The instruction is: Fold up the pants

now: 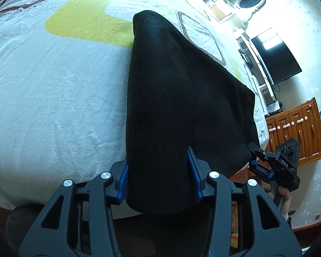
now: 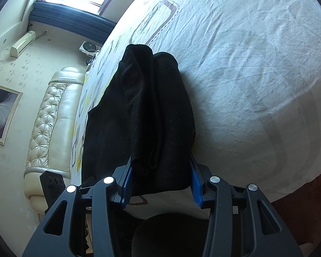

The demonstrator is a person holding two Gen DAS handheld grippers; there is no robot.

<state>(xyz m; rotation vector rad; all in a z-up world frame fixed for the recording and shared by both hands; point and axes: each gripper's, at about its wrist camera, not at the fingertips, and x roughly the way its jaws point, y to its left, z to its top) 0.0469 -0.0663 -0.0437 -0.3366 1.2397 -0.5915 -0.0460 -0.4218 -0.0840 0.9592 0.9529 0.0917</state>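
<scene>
Black pants (image 1: 182, 85) lie folded lengthwise on a white bed sheet (image 1: 53, 96) with yellow and brown shapes. Their near end hangs past the bed's edge. My left gripper (image 1: 158, 167) has this near end between its blue pads, which press on the cloth from both sides. In the right wrist view the pants (image 2: 143, 107) run away from me in two thick folds. My right gripper (image 2: 160, 162) is shut on the other near corner. The right gripper (image 1: 254, 156) also shows in the left wrist view, at the pants' right corner, with a hand on its handle.
The sheet (image 2: 246, 64) spreads wide around the pants. A cream tufted headboard (image 2: 51, 117) borders the bed. A black TV (image 1: 274, 57) and an orange wooden cabinet (image 1: 299, 128) stand by the wall beyond the bed's edge.
</scene>
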